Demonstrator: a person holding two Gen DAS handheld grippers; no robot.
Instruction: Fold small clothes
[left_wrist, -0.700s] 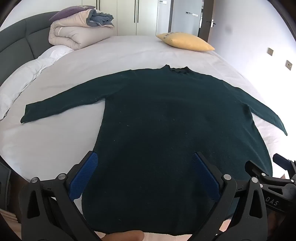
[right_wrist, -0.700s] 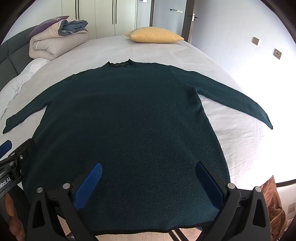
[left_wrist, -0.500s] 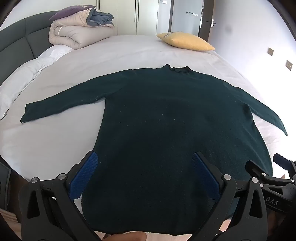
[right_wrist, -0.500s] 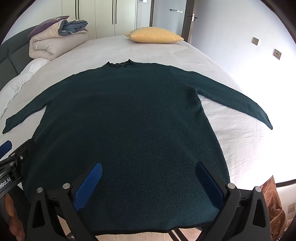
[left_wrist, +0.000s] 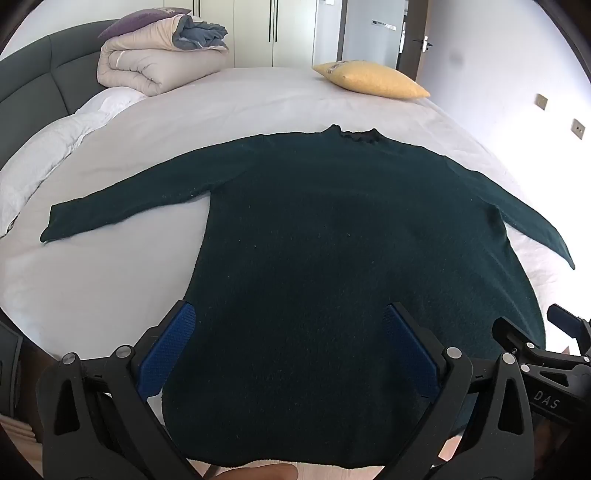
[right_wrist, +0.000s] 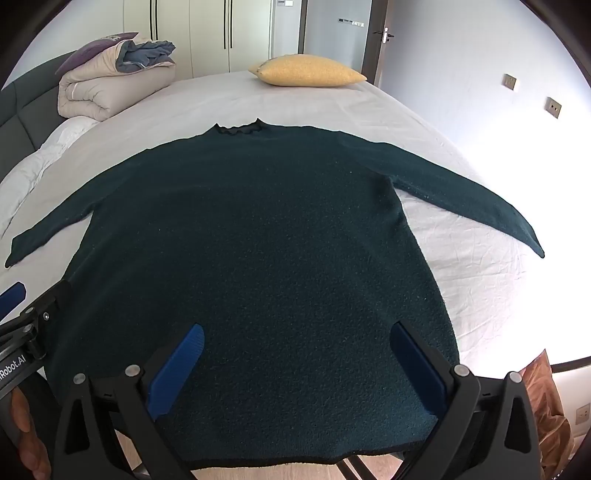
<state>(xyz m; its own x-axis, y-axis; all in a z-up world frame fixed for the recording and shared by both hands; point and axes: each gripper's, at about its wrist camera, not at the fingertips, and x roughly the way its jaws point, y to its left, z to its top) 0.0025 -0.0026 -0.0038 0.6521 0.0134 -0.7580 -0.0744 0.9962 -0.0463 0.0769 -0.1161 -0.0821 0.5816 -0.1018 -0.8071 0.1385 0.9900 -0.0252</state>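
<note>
1. We are viewing the dark green sweater (left_wrist: 332, 258) lying flat on the bed (left_wrist: 110, 277), long axis running from hem, nearest us, to collar.
2. We are holding the left gripper (left_wrist: 291, 347) and right gripper (right_wrist: 295, 362) above the hem, jaws apart, gripping nothing.
3. We are judging each gripper nearer its own sleeve.

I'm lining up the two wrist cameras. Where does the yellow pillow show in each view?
Left wrist view: the yellow pillow lies at the far edge of the bed, upper right of centre.
Right wrist view: the yellow pillow lies at the top, about centre.
Shared landmark: the sweater collar, which sits nearer than the pillow in both views.
</note>
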